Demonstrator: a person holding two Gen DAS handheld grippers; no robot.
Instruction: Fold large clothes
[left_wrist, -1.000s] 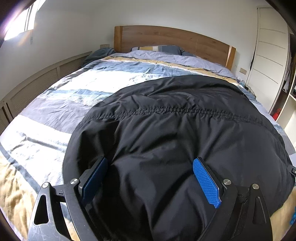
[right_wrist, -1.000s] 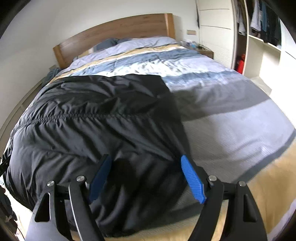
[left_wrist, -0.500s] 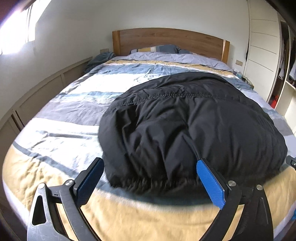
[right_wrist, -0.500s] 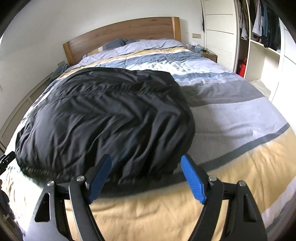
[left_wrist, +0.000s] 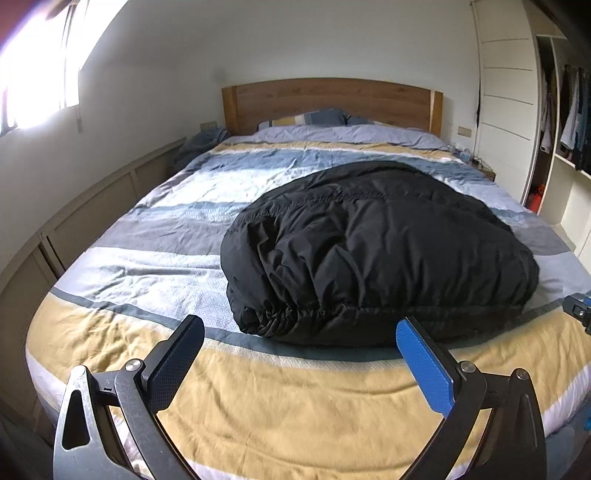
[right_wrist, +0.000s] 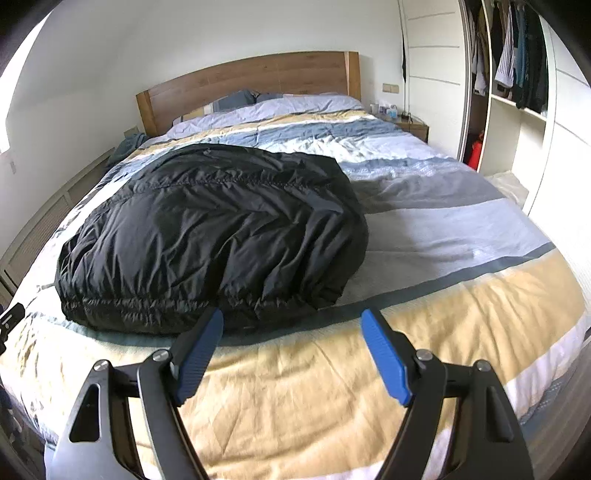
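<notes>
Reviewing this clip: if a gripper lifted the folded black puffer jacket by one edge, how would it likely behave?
The black puffer jacket looks thick and puffy, so it is probably light for its bulk. Its wrinkled shell and gathered hem suggest it would sag and likely unfold. The smooth fabric may slip between the open left gripper fingers.

A: The black puffy quilted jacket (left_wrist: 376, 251) looks like thin synthetic cloth, faintly shiny and full of fine creases.

B: And the striped yellow, blue and grey cloth bedcover (left_wrist: 280, 402) is matt, softly rumpled, with a woven texture in the grey bands.

A: The brown wooden headboard (right_wrist: 258, 79) is smooth with visible grain.

B: The blue plastic-looking fingers (right_wrist: 384, 356) are ribbed, set on matt black arms with metal bolts.
</notes>
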